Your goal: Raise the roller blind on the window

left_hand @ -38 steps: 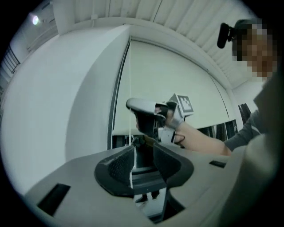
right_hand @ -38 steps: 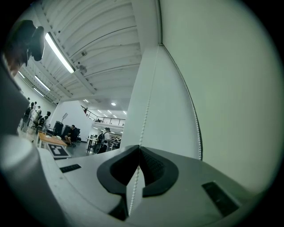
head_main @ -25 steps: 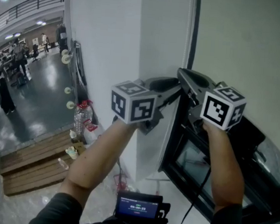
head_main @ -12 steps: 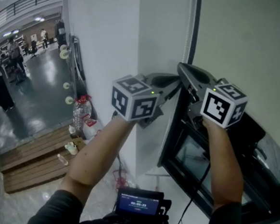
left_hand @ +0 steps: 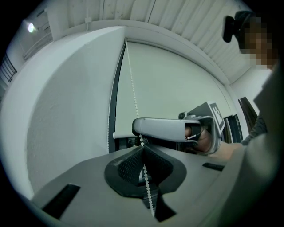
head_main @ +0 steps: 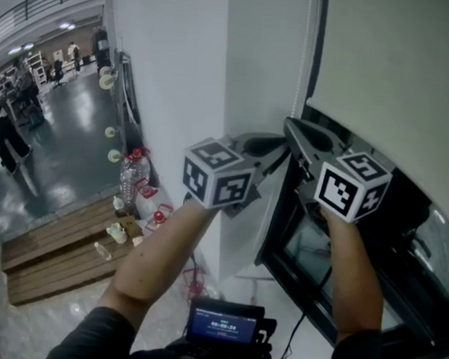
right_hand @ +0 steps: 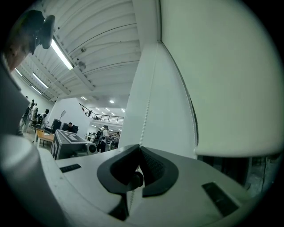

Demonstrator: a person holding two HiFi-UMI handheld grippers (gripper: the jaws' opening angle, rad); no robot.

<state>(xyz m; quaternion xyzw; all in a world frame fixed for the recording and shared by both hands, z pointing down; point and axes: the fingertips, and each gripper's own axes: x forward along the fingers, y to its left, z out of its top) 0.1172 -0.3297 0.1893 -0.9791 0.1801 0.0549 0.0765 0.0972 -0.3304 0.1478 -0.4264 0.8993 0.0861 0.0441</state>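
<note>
Left gripper (left_hand: 143, 153) and right gripper (right_hand: 138, 156) both pinched tight on the bead chain (left_hand: 132, 88); if I tug off-vertical, beads may slip or the roller blind (head_main: 388, 64) may jam.

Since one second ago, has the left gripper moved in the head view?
Yes. The left gripper, shut on the bead chain, has sunk: its cube now sits lower against the water bottle.

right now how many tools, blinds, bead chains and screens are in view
tools (left, right): 2
blind: 1
chain: 1
screen: 1
total: 5
</note>
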